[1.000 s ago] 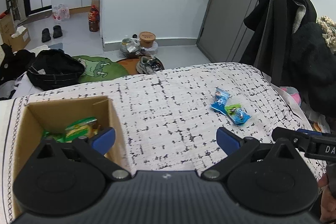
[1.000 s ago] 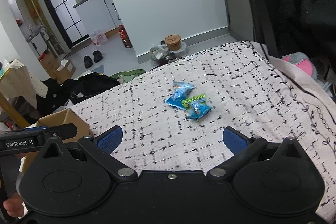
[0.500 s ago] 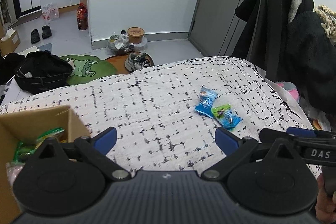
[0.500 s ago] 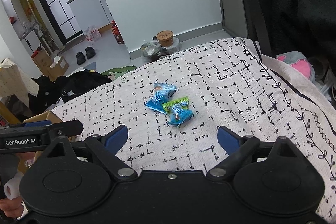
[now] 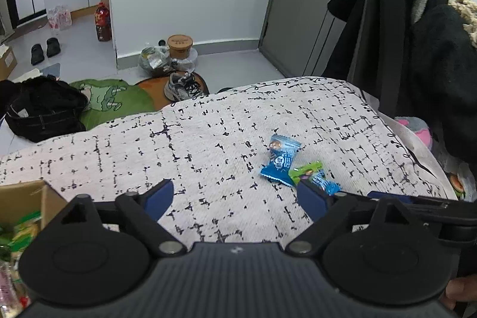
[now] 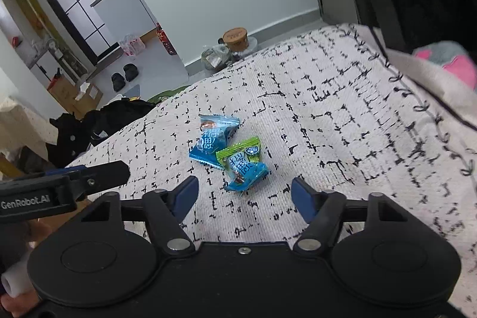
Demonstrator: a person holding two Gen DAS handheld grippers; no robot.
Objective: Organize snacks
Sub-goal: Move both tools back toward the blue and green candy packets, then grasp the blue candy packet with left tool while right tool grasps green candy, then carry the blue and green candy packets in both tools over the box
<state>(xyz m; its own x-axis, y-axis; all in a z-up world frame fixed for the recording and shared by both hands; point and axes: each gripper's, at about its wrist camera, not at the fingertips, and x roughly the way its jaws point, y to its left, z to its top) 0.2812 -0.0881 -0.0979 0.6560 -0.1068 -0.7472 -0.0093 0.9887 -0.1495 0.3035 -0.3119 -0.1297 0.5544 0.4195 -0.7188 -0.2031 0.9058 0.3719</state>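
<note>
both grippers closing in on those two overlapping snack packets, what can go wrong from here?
1. The green-topped packet overlaps the blue packet; the right gripper, whose jaws have just been closing with nothing between them, may drag both.
2. The left gripper, also closing on nothing, sits close beside it: they could collide.

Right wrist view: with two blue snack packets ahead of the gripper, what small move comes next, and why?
Probably ease the right gripper forward and down over the green-topped blue snack packet. Its jaws have just been closing, nothing is between them, and that packet lies nearest, overlapping the all-blue snack packet.
</note>
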